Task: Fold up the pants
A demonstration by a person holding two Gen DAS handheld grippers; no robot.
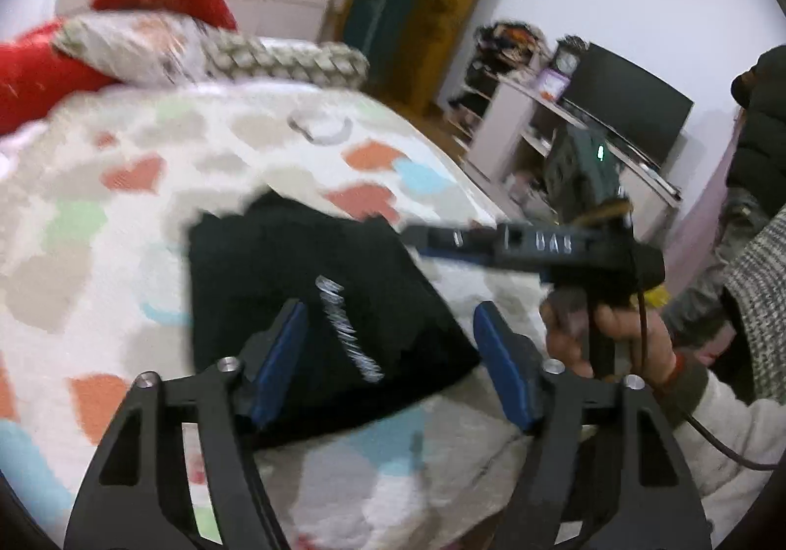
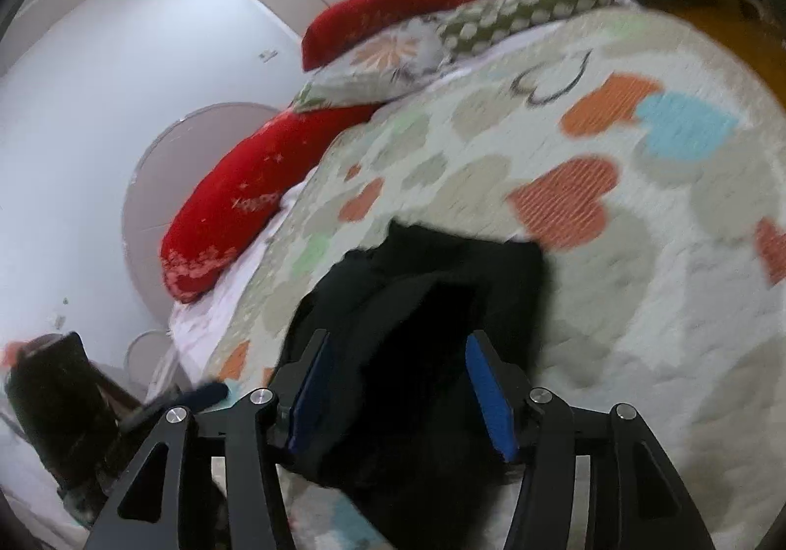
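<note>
The black pants (image 1: 314,304) lie folded in a compact block on the heart-patterned bedspread (image 1: 123,216), with white lettering on top. My left gripper (image 1: 393,348) hovers just above their near edge; its blue pads (image 1: 287,353) stand wide apart and touch nothing. In the left wrist view my right gripper (image 1: 422,245) reaches in from the right, held by a hand (image 1: 614,333). In the right wrist view the pants (image 2: 432,284) lie beneath the right gripper (image 2: 398,378). Its jaws are apart and the pads (image 2: 491,388) do not press the cloth.
Red pillows (image 2: 236,211) and patterned cushions (image 1: 275,53) sit at the head of the bed. A TV (image 1: 624,102) on a shelf unit and a wooden door (image 1: 417,4) are beyond the bed's right edge. A dark object (image 2: 49,407) stands beside the bed.
</note>
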